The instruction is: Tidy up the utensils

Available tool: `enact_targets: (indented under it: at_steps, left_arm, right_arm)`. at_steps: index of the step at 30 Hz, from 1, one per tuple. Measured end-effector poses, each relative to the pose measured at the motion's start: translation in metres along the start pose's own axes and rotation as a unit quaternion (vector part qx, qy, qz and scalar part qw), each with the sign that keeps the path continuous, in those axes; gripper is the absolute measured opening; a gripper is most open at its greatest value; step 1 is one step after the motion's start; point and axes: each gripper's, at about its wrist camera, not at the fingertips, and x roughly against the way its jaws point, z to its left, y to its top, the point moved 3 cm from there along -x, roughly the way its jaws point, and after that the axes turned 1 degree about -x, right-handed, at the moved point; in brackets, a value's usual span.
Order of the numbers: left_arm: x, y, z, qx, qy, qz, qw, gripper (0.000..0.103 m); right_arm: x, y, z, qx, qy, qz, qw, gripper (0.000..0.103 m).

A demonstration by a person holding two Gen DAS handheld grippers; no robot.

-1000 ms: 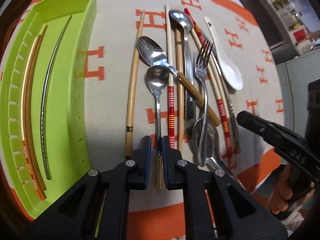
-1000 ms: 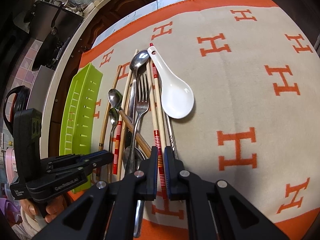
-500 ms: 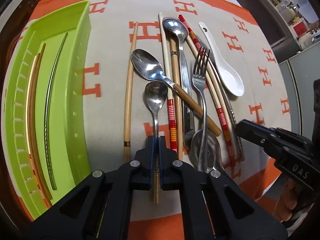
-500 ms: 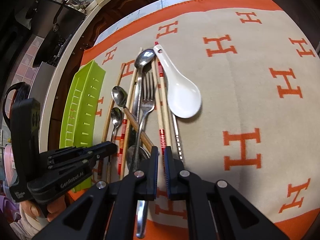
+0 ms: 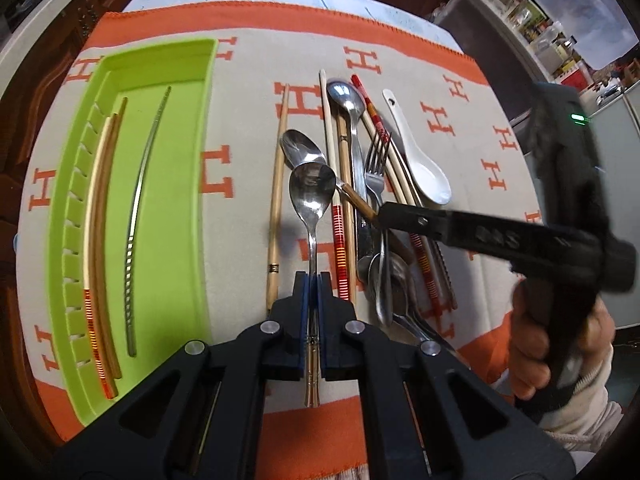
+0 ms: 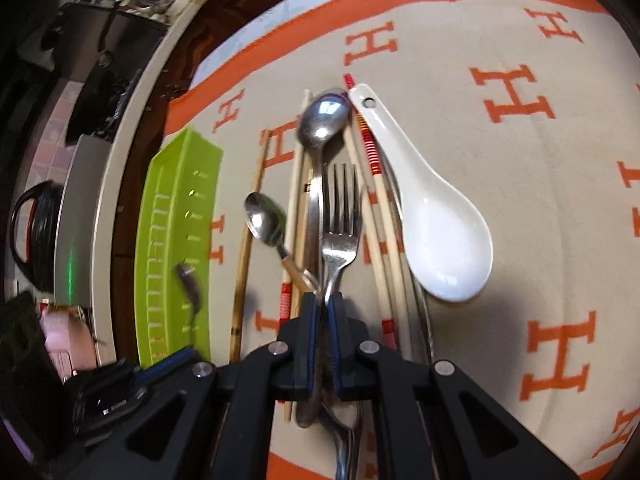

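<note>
Left claw (image 5: 314, 280): closed on the slim handle of a small steel spoon with a brass-coloured handle end (image 5: 313, 192); the bowl points away, above the cloth.
Right claw (image 6: 324, 304): clamped around the neck of a steel fork (image 6: 340, 216), tines pointing away.
Tray: long lime-green plastic tray (image 5: 188, 184) at the left; holds a metal chopstick (image 5: 138, 216) and pale wooden chopsticks with red-banded ends (image 5: 96, 240).
Loose pile: bamboo chopsticks, steel spoons and a white ceramic soup spoon (image 6: 436, 240) lie together right of the tray.
Worktop cover: beige cloth with orange H pattern and orange border (image 6: 520, 180).
</note>
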Motion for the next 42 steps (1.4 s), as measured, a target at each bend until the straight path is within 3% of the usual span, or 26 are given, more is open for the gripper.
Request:
enact_targets:
  at_steps: [5, 11, 14, 20, 27, 34, 42]
  left_arm:
    - [0.014, -0.003, 0.007, 0.007, -0.006, -0.014, 0.9999, 0.002]
    - [0.024, -0.005, 0.018, 0.018, -0.012, -0.022, 0.9995, 0.002]
    - [0.030, -0.005, 0.023, 0.023, -0.016, -0.029, 0.9992, 0.002]
    - [0.041, -0.007, 0.033, 0.032, -0.018, -0.043, 0.9984, 0.002]
    - [0.050, -0.010, 0.054, 0.050, -0.016, -0.056, 0.9971, 0.002]
    - [0.060, -0.017, 0.081, 0.069, -0.005, -0.070, 0.9952, 0.002]
    - [0.079, -0.020, 0.117, 0.086, 0.045, -0.105, 0.9897, 0.002]
  right_arm:
    - [-0.004, 0.003, 0.000, -0.020, 0.016, 0.002, 1.000, 0.009]
    - [-0.005, 0.005, 0.007, -0.031, -0.019, -0.001, 0.999, 0.013]
    - [-0.007, 0.007, 0.010, -0.040, -0.017, -0.003, 0.999, 0.016]
    - [-0.005, 0.008, 0.014, -0.044, -0.028, -0.026, 0.998, 0.004]
    - [0.012, 0.000, 0.026, -0.024, -0.042, -0.047, 0.998, 0.002]
    - [0.031, -0.009, 0.060, 0.004, -0.012, -0.054, 0.998, 0.002]
    - [0.056, -0.030, 0.134, 0.095, 0.038, -0.056, 0.993, 0.002]
